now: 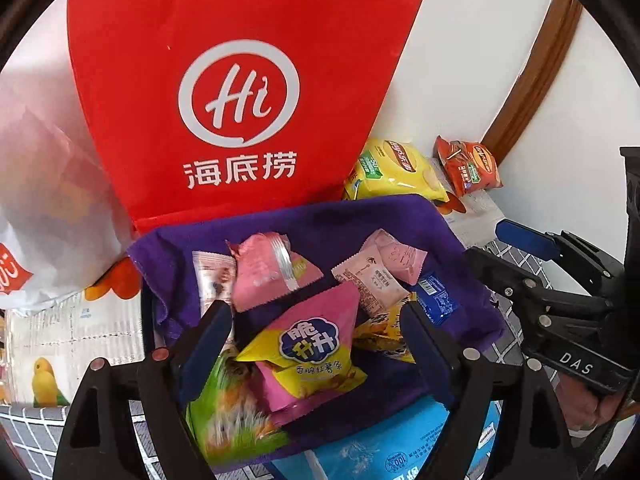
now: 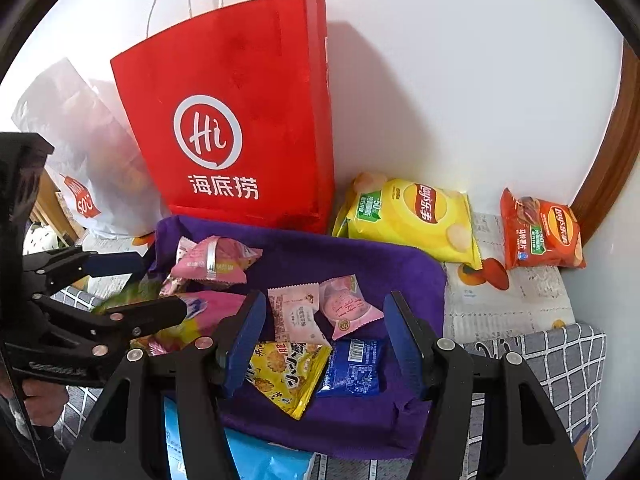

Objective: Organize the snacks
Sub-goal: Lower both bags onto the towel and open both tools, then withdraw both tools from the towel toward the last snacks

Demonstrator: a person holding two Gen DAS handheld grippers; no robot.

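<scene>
**Snacks piled in the purple bin**

My left hand-held gripper (image 1: pixel 316 344) is spread wide above the pink-and-yellow snack pouch (image 1: pixel 316 344), pinching nothing. My right hand-held gripper (image 2: pixel 324 332) hangs open over the yellow cracker packet (image 2: pixel 288 376). The purple bin (image 2: pixel 360 256) hides lower packets; the green bag (image 1: pixel 224 408) is blurred, perhaps chips.

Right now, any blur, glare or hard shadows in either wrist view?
Left wrist view: the green snack packet at the bottom is smeared by blur, the pink-and-yellow snack packet stays readable, and fisheye bends the brown wooden trim. Right wrist view: sharp overall; the red paper bag throws a soft shadow rightward on the white wall; slight sheen on the yellow chip bag.
</scene>
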